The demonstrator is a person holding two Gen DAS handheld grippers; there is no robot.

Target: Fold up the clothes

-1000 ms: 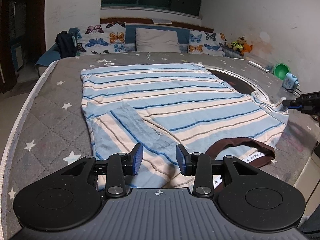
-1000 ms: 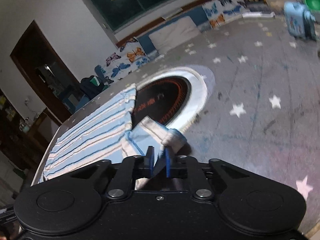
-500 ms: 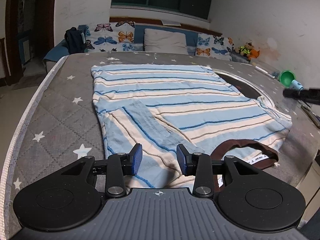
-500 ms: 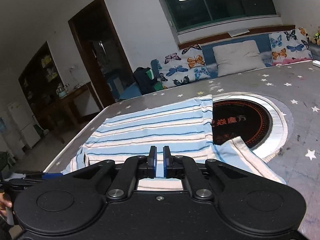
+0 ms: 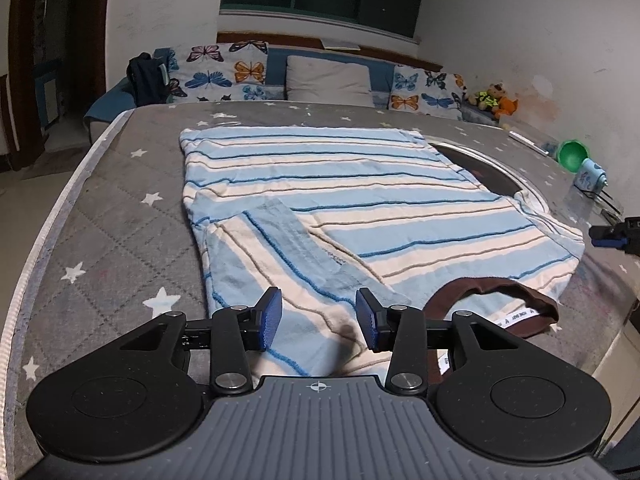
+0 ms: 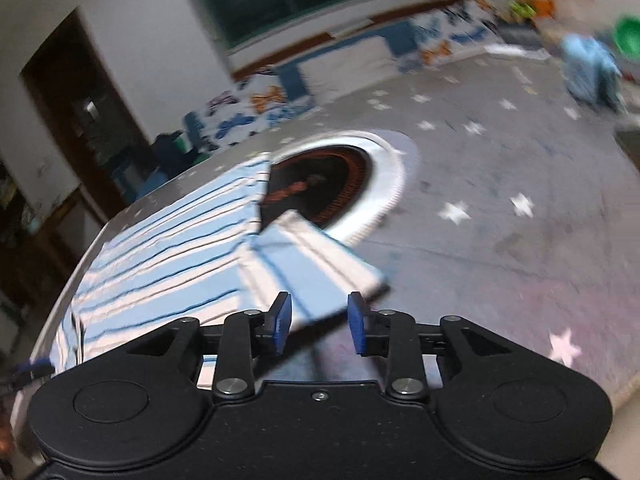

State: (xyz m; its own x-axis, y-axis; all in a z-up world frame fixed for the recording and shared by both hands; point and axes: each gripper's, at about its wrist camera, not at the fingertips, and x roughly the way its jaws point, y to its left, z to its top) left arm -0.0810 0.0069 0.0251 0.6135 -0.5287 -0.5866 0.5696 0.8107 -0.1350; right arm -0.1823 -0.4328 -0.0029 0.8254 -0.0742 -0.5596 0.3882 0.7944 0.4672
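A blue-and-cream striped T-shirt [image 5: 360,184] lies flat on the grey star-print table [image 5: 120,248]. Its brown collar [image 5: 500,292] is nearest me, and its left sleeve [image 5: 280,236] is folded in over the body. My left gripper [image 5: 318,322] hovers open over the near shoulder with nothing pinched. In the blurred right wrist view, the shirt [image 6: 172,240] has its right sleeve [image 6: 312,256] spread flat towards the hob. My right gripper [image 6: 319,324] is just behind that sleeve's edge. Its jaws are opening and the pads are clear of the cloth.
A round black hob [image 5: 492,172] with a white rim is set in the table beside the shirt's right side. A green bowl [image 5: 572,154] and a small blue item [image 5: 590,174] stand at the far right. A bench with butterfly cushions [image 5: 224,72] lies beyond the table.
My right gripper held the right sleeve a second ago and has let it go. It swung away shut, then came back over the flat sleeve with its jaws apart. The left gripper stayed put.
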